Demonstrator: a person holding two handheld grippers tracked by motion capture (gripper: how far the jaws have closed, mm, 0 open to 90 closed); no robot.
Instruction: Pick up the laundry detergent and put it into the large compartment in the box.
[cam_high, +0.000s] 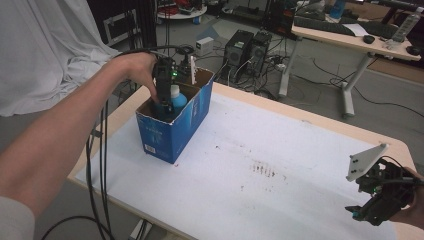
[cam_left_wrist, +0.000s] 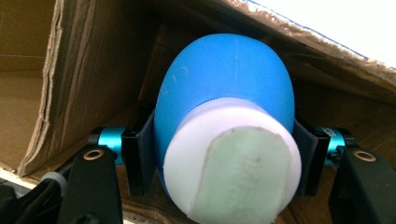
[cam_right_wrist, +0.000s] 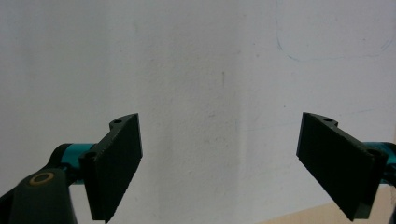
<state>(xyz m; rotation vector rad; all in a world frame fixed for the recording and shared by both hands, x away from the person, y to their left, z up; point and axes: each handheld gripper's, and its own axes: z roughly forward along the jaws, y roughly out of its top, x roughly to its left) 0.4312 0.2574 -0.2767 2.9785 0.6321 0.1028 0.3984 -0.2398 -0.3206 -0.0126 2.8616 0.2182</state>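
The left tongs (cam_left_wrist: 219, 158) are clamped on a blue bottle (cam_left_wrist: 224, 93) with a white cap, held down inside the open cardboard box (cam_high: 172, 127) at the upper left of the high view. This looks like the placing step. Next, the bottle should be settled on the box floor and let go. The right tongs (cam_right_wrist: 219, 163) hang wide open and empty over the desk (cam_high: 280, 165) at lower right.

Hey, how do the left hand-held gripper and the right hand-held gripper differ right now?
The left hand-held gripper is shut on the blue bottle; the right hand-held gripper is open with nothing between its jaws. The left one reaches down into the blue cardboard box, while the right one is held over the white tabletop near its right corner. Both have black jaws and teal fittings.
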